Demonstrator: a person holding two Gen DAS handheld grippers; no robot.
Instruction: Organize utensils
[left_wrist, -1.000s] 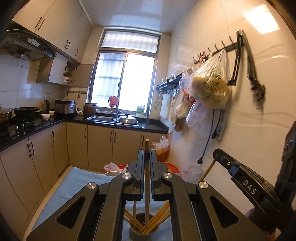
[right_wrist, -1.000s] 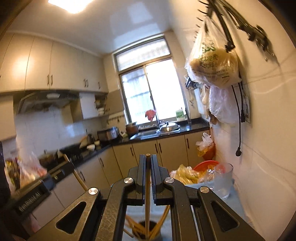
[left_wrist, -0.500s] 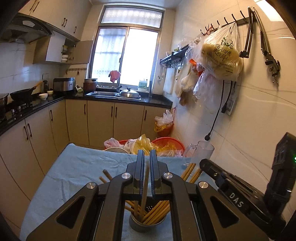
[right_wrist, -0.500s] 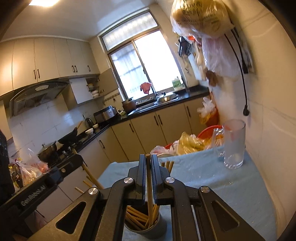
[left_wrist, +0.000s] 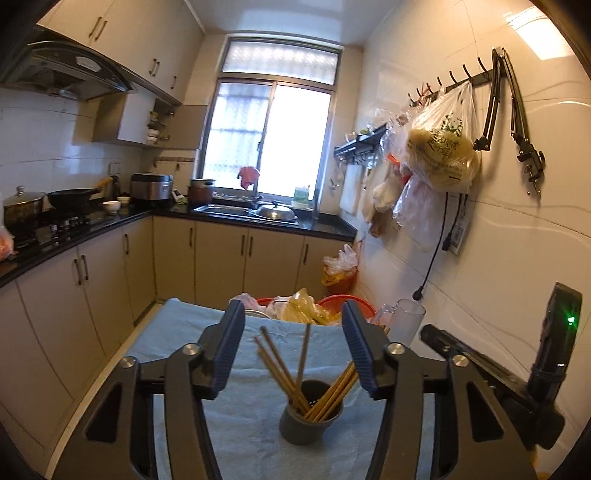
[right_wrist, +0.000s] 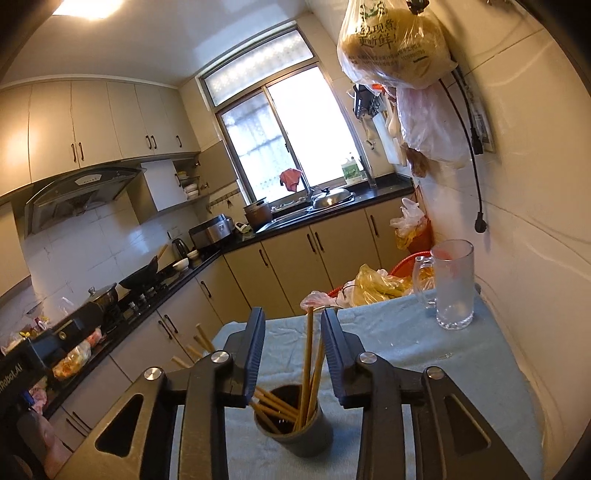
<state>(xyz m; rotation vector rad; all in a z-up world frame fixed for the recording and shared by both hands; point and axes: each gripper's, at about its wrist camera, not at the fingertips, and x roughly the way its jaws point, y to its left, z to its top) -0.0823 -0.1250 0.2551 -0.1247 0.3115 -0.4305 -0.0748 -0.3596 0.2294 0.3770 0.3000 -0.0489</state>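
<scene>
The left hand-held gripper is released, its jaws spread wide and grasping nothing, above a dark grey round plastic cup full of long wooden chopsticks. The right hand-held gripper is likewise released, with two upright chopsticks standing loose between its jaws. The cup stands on the surface's light blue cloth, well apart from a clear glass handled mug beside the wall.

Bright window above sink counter; beige cabinets below; white tiled wall right; ceiling light on.
</scene>
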